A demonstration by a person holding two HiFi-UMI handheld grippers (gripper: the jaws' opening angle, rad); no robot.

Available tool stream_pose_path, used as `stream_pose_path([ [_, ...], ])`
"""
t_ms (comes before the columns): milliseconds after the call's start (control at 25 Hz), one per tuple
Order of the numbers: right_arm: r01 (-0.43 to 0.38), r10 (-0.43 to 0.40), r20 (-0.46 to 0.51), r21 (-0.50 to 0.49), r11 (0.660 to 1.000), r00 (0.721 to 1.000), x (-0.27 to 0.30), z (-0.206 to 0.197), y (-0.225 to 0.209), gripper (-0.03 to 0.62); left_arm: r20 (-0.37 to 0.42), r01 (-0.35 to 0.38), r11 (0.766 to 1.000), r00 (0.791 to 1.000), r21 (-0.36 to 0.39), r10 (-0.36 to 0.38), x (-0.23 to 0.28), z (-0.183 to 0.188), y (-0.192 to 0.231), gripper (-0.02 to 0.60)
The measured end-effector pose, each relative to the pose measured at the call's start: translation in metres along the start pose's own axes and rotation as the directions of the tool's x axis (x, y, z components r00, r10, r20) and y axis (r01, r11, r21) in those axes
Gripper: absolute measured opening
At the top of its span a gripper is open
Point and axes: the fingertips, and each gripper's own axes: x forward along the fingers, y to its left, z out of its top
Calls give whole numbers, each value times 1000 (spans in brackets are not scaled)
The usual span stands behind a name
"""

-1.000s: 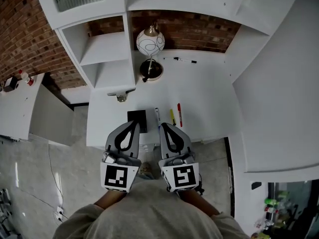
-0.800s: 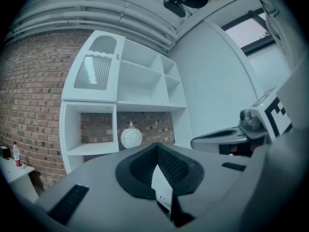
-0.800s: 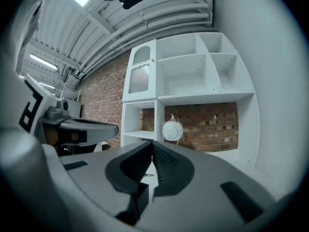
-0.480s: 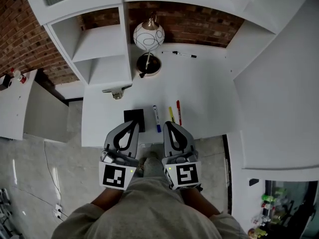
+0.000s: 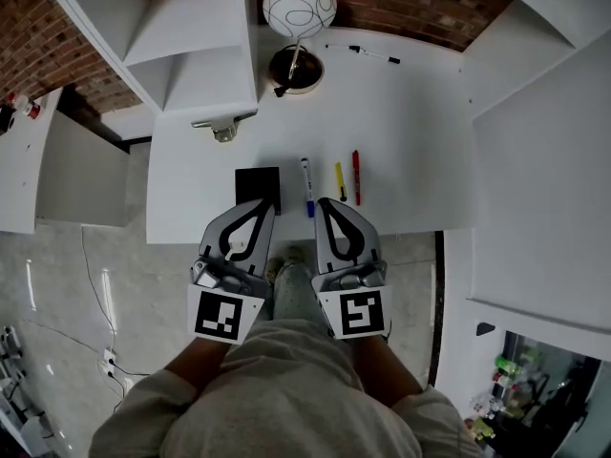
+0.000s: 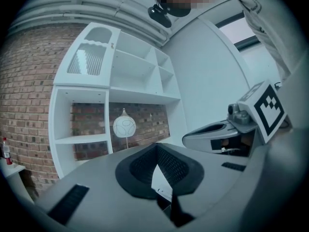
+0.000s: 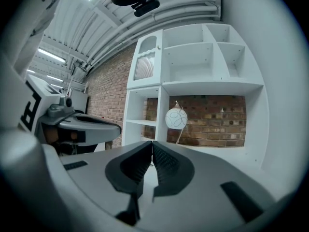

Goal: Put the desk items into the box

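— What's changed?
— I've stepped in. My left gripper (image 5: 265,208) and right gripper (image 5: 323,203) now reach the worktop's (image 5: 410,151) near edge, both pinched closed on nothing.
— And the items?
— The blue pen (image 5: 306,187), yellow marker (image 5: 340,181) and red marker (image 5: 356,176) lie mid-frame, right of the black box (image 5: 258,185). Packing hasn't started.

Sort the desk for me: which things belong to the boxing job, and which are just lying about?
Job: black box; blue pen; yellow marker; red marker; probably the far marker.
Lying about: globe lamp; metal clip; shelf unit.
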Motion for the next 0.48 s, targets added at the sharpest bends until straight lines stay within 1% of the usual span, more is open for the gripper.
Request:
stream_pose_path([
  [120, -6, 6, -12, -8, 1000, 1000, 7, -15, -3, 18, -13, 19, 999, 1000, 42, -19, 8, -9, -4, 3],
  [320, -24, 23, -67, -15, 1000, 998, 19, -44, -9, 18, -34, 26, 997, 999, 69, -24, 20, -24, -6, 3],
  [400, -37, 35, -93, -20, 999, 995, 23, -55, -11, 20, -40, 20, 998, 999, 54, -18, 24, -29, -5, 3],
  [480, -51, 45, -117, -48, 998, 992, 27, -66, -12, 19, -45, 5, 1000, 999, 16, -4, 28, -35, -4, 3],
])
